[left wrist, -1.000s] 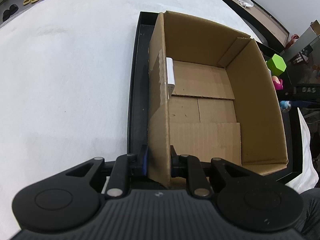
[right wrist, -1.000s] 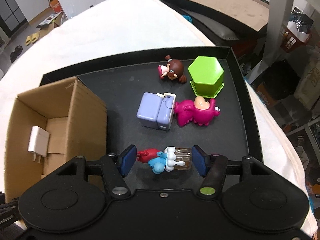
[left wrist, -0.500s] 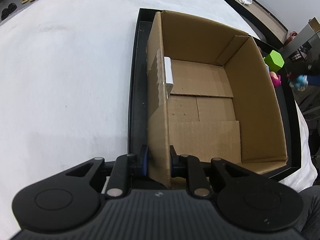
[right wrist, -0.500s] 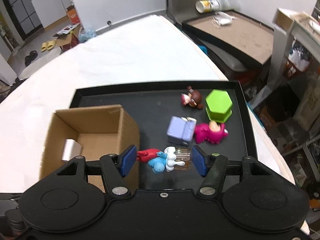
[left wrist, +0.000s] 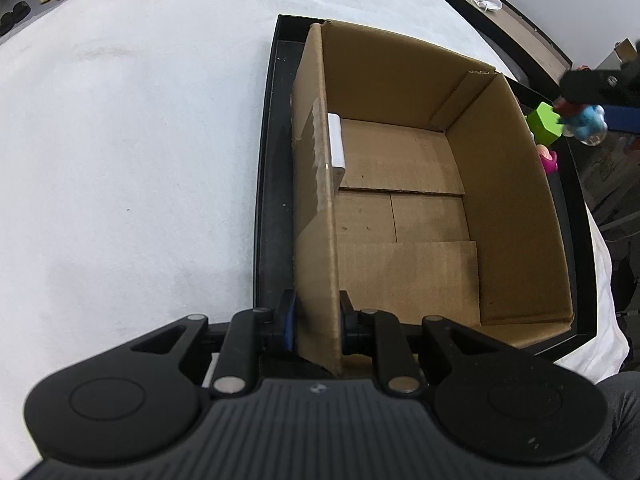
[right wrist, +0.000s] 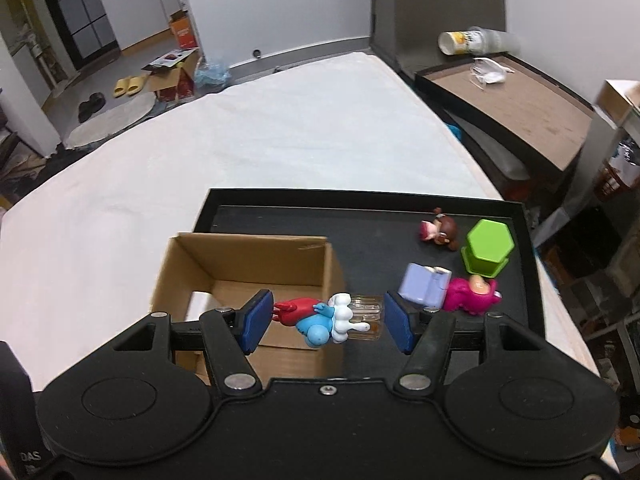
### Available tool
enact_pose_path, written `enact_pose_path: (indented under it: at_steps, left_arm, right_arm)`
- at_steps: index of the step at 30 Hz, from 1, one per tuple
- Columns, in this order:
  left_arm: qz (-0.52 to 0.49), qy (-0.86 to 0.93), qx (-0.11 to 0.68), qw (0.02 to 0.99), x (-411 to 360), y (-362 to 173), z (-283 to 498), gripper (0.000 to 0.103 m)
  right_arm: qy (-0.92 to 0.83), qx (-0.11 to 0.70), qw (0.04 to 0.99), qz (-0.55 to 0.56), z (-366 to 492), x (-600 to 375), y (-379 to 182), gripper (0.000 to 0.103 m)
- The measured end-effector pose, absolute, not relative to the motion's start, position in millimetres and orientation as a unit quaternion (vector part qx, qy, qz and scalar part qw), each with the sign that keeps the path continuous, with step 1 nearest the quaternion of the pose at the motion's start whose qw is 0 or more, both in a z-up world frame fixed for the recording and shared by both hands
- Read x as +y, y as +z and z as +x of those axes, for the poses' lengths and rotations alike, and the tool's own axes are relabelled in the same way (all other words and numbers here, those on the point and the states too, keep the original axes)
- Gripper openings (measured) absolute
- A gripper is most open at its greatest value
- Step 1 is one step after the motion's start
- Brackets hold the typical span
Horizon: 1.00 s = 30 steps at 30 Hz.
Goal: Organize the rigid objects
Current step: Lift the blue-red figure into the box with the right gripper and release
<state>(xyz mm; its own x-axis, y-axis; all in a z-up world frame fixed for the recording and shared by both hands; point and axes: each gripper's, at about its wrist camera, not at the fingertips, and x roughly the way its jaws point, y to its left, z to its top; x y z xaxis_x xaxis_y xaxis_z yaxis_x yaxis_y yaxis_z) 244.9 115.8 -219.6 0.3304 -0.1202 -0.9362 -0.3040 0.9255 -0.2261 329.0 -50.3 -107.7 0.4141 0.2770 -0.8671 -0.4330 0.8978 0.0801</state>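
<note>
A brown cardboard box [left wrist: 440, 208] stands open in a black tray [left wrist: 276, 184]; it also shows in the right wrist view [right wrist: 248, 264]. A white charger [left wrist: 336, 144] leans inside against the left wall. My left gripper [left wrist: 316, 320] is shut on the box's left wall. My right gripper [right wrist: 326, 318] is shut on a blue, red and white figurine [right wrist: 324, 318] with a clear base, held in the air over the box's right wall. The figurine also shows in the left wrist view [left wrist: 582, 118].
On the tray [right wrist: 360, 216] to the right of the box lie a lilac block [right wrist: 422, 288], a magenta figure [right wrist: 472, 294], a green hexagonal box [right wrist: 488, 248] and a brown-haired doll [right wrist: 440, 232]. White cloth [left wrist: 140, 120] covers the table. A second tray [right wrist: 512, 92] stands at the far right.
My right gripper has risen with the figurine and moved left toward the box. My left gripper keeps its hold on the box wall.
</note>
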Motion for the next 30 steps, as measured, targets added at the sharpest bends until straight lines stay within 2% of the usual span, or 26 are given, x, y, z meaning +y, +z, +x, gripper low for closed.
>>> enact_pose_path:
  at_steps: [24, 29, 30]
  left_arm:
    - [-0.202, 0.048, 0.566, 0.798, 126.3, -221.2, 236.0, 0.018]
    - [-0.204, 0.048, 0.564, 0.799, 128.6, -220.9, 234.2, 0.018]
    - [-0.204, 0.047, 0.564, 0.799, 128.6, -220.8, 234.2, 0.02]
  right_arm:
    - [0.251, 0.511, 0.816, -0.098, 333.1, 15.5, -134.7, 0.059]
    - [0.251, 0.507, 0.82, -0.083, 336.2, 15.9, -132.9, 0.062]
    - [0.253, 0.509, 0.819, -0.078, 336.9, 14.0, -133.0, 0.062]
